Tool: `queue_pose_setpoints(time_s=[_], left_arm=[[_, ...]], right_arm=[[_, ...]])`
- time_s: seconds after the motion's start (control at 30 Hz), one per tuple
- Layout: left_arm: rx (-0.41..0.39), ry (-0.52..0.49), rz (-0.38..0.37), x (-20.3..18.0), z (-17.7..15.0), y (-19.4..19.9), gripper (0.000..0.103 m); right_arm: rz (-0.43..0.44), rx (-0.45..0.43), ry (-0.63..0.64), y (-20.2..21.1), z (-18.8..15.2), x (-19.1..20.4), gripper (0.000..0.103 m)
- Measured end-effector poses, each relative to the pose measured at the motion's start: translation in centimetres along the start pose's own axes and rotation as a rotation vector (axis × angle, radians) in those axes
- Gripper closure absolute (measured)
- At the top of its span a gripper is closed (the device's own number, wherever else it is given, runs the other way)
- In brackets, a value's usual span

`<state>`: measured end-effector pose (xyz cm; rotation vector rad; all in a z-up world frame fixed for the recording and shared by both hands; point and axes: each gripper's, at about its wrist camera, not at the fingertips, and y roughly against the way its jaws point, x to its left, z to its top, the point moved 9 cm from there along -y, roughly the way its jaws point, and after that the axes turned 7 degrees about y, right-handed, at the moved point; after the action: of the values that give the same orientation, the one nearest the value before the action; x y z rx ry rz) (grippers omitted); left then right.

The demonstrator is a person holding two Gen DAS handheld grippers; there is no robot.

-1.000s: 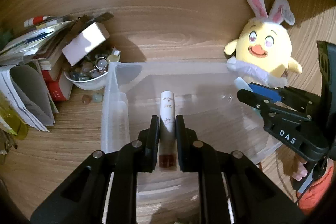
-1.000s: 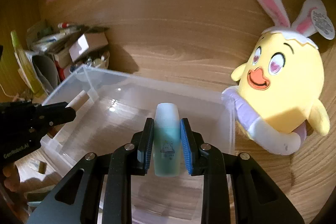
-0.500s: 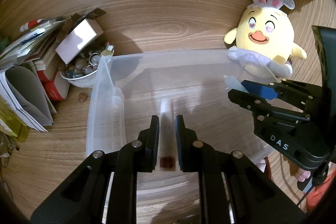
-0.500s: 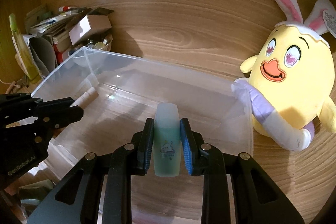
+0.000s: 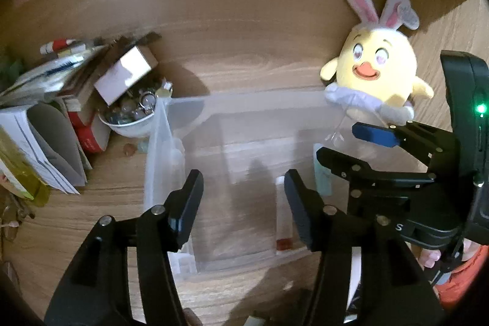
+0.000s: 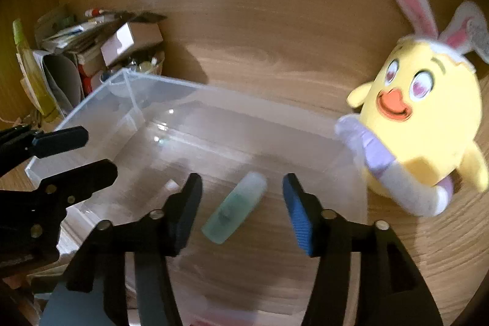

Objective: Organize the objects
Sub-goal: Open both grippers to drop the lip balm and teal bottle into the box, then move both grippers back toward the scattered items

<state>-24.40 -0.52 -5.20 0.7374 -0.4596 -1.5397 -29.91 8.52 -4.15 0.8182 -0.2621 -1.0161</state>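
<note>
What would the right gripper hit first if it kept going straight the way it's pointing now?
Most likely the green bottle, which lies tilted in the clear bin directly between the opening jaws of the right gripper, with neither pad touching it. Just past it comes the bin's floor, though depth is hard to judge.

yellow plush chick, teal bottle, clear bin
</note>
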Motion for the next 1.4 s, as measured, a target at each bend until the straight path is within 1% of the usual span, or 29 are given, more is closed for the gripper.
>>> queue_pose_setpoints(time_s=[0.03, 0.07, 0.13, 0.2, 0.3, 0.33, 0.37, 0.5, 0.63, 0.93, 1.13, 1.23, 1.4], left_arm=[[-0.004, 0.002, -0.005, 0.0, 0.1, 0.3, 0.043], [-0.01, 0.006, -0.011, 0.0, 0.3, 0.7, 0.037], [-0.031, 0.012, -0.014, 0.0, 0.6, 1.6, 0.03], [-0.052, 0.006, -0.008, 0.1, 0.8, 2.5, 0.028], [-0.072, 0.002, 0.0, 0.2, 0.9, 3.6, 0.017], [-0.077, 0.005, 0.001, 0.2, 0.9, 4.0, 0.012], [-0.087, 0.012, 0.003, 0.4, 1.0, 4.5, 0.009], [-0.102, 0.008, 0.009, 0.7, 0.9, 5.7, 0.008], [-0.12, -0.006, 0.033, 1.3, 0.6, 6.8, 0.008], [-0.116, -0.033, 0.04, 1.9, -1.1, 8.4, 0.007], [-0.087, -0.04, 0.046, 2.5, -2.9, 8.4, 0.006], [-0.052, -0.03, 0.054, 3.3, -4.3, 7.8, 0.006], [-0.002, 0.003, 0.068, 4.8, -6.2, 7.0, 0.006]], right_arm=[[-0.007, -0.01, 0.003, 0.4, 0.2, 0.0, 0.046], [-0.014, -0.021, 0.005, 0.9, 0.4, 0.0, 0.045], [-0.023, -0.039, 0.005, 1.6, 0.7, -0.1, 0.034], [-0.031, -0.06, 0.004, 2.5, 0.9, -0.2, 0.028], [-0.036, -0.083, 0.008, 3.8, 1.0, -0.2, 0.022], [-0.038, -0.091, 0.01, 4.1, 1.0, -0.1, 0.022], [-0.039, -0.101, 0.013, 4.6, 1.0, 0.0, 0.022], [-0.032, -0.131, 0.022, 6.3, 0.9, 0.5, 0.019], [-0.004, -0.152, 0.007, 7.8, 0.6, 1.1, 0.017], [0.031, -0.181, -0.024, 10.2, -0.8, 1.9, 0.015], [0.039, -0.156, -0.059, 10.4, -3.0, 2.2, 0.015], [0.045, -0.121, -0.074, 9.9, -4.5, 2.3, 0.015], [0.026, -0.056, -0.077, 8.6, -7.1, 2.7, 0.015]])
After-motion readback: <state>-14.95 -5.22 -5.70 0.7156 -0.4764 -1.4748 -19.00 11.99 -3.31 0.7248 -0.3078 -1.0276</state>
